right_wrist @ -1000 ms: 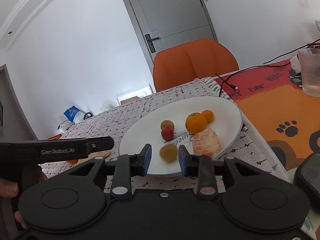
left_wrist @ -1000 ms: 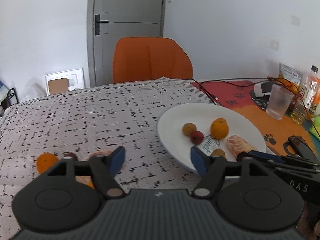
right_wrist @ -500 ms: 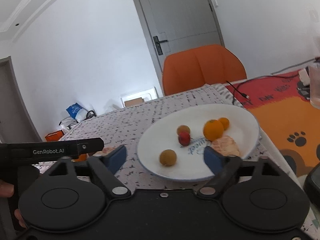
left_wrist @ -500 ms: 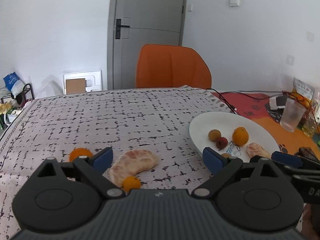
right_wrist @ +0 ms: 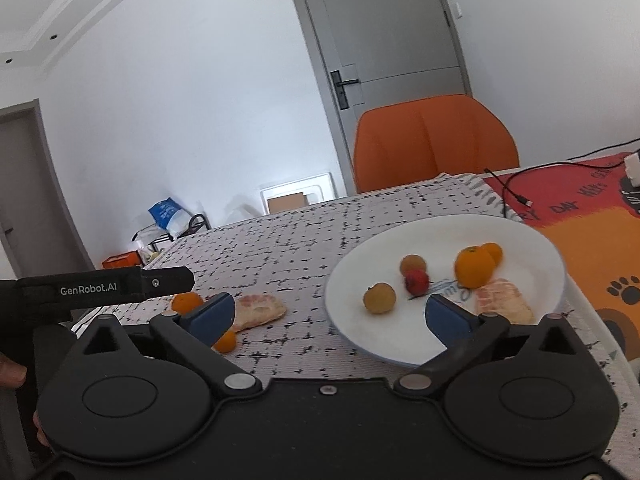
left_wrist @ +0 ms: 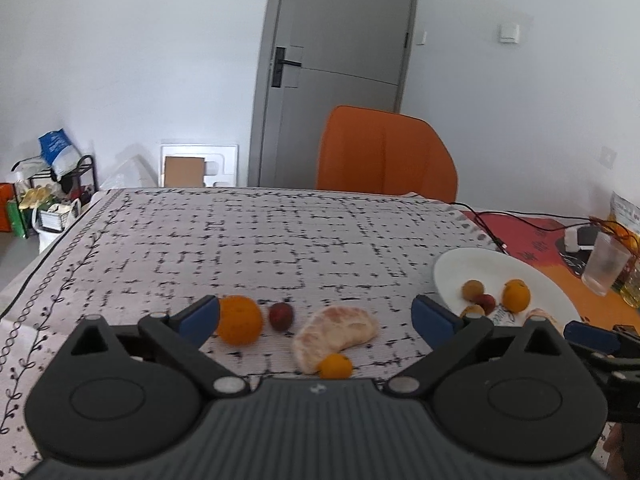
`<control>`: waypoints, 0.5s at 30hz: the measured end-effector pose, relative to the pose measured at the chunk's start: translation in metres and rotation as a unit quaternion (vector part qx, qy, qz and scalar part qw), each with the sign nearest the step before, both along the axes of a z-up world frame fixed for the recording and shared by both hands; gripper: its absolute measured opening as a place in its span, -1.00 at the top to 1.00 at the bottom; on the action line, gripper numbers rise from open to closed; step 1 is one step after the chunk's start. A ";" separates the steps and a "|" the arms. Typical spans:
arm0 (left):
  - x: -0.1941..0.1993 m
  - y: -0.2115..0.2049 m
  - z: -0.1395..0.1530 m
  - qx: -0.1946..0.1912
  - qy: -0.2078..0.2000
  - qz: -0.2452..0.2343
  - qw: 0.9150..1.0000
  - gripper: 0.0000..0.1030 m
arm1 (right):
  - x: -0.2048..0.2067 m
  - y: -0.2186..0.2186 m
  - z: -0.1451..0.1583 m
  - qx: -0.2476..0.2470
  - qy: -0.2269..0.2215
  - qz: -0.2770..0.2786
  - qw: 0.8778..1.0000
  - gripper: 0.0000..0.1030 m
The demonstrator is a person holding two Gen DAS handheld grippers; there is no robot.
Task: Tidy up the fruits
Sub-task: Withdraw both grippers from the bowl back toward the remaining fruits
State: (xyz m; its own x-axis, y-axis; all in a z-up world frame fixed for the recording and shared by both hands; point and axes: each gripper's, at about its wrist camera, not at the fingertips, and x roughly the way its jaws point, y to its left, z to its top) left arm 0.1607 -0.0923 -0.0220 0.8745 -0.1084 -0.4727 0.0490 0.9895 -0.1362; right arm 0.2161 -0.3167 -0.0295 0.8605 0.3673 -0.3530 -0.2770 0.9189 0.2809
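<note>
My left gripper [left_wrist: 316, 316] has its jaws spread wide, holding nothing; bare patterned cloth runs from there toward 12 o'clock up to the far worktop edge [left_wrist: 256, 190]. My right gripper [right_wrist: 326, 312] also has its jaws wide apart and empty, hanging over the near rim of the white plate [right_wrist: 400, 354].

Loose fruit on the cloth in the left view: a big orange [left_wrist: 239, 320] at 10 o'clock, just beside the left fingertip; a dark red plum [left_wrist: 281, 316] next to it; a peeled citrus half [left_wrist: 334, 334] dead centre; a small orange [left_wrist: 335, 366] touching its near end.

On the plate, in the right view: 1 tan round fruit [right_wrist: 379, 298], 1 brownish fruit [right_wrist: 413, 265] touching a red one [right_wrist: 417, 282], an orange [right_wrist: 474, 266] with a smaller one [right_wrist: 493, 251] behind it, peeled segments [right_wrist: 503, 301] at 3 o'clock.

Plate sits at the cloth's right edge, with an orange paw-print mat [right_wrist: 600, 256] beyond. Orange chair [left_wrist: 386, 156] and grey door [left_wrist: 340, 60] at 12 o'clock. Cable [left_wrist: 488, 224] and plastic cup [left_wrist: 606, 264] at 2 o'clock.
</note>
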 end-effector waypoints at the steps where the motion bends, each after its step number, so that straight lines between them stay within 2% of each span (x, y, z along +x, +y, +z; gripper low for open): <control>1: 0.000 0.004 0.000 -0.002 0.000 0.002 1.000 -0.96 | 0.000 0.003 0.000 0.000 0.001 0.002 1.000 -1.00; 15: -0.012 0.049 -0.011 -0.015 0.015 0.016 1.000 -0.96 | 0.005 0.041 -0.003 -0.010 0.017 0.037 0.999 -1.00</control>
State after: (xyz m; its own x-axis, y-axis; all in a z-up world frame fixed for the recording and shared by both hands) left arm 0.1485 -0.0436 -0.0332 0.8628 -0.0948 -0.4965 0.0119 0.9858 -0.1675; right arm 0.2207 -0.2760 -0.0323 0.8182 0.4221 -0.3903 -0.3350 0.9018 0.2730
